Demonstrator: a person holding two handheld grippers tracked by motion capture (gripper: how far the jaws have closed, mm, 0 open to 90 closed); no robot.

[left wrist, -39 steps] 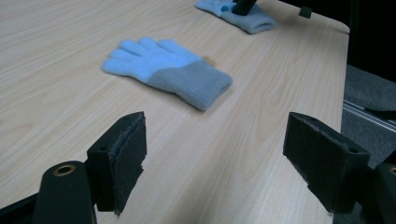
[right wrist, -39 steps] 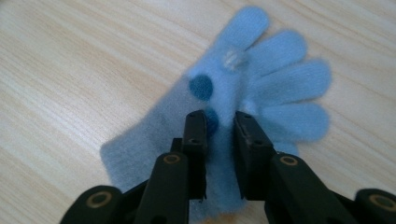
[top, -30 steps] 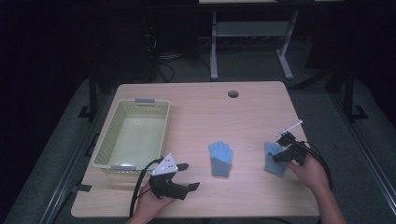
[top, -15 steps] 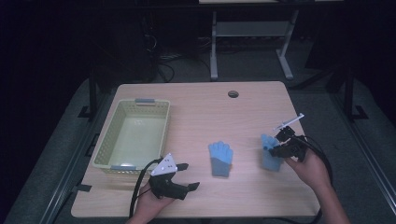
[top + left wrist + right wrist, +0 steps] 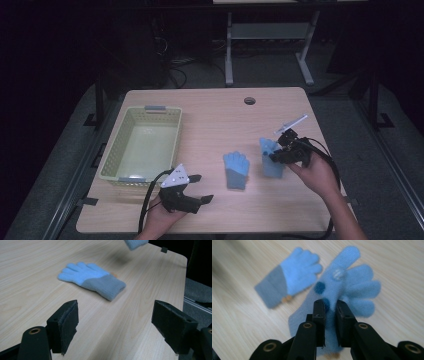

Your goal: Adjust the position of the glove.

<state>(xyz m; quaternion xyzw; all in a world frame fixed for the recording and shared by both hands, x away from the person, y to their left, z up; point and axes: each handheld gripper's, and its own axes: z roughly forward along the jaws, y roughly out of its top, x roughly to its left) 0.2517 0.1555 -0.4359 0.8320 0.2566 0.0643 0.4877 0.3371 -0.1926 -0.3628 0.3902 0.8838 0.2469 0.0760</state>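
A light blue knit glove with a grey cuff (image 5: 235,169) lies flat at the middle of the wooden table (image 5: 215,117); it also lies ahead of the jaws in the left gripper view (image 5: 91,279). A second blue glove (image 5: 270,160) hangs above the table at the right, pinched by my right gripper (image 5: 278,153). In the right gripper view the jaws are shut on this hanging glove (image 5: 352,287), which bears dark blue dots, with the flat glove (image 5: 289,281) beyond. My left gripper (image 5: 197,189) rests open near the front edge, left of the flat glove, nothing between its pads (image 5: 67,325).
A pale yellow-green plastic basket (image 5: 111,159) stands on the left of the table, just behind my left gripper. A round cable hole (image 5: 249,100) sits near the far edge. Dark floor, cables and a metal stand leg (image 5: 229,55) lie beyond the table.
My right gripper has risen and shifted left toward the middle, lifting the glove it holds off the table. The left gripper and the flat glove have stayed put.
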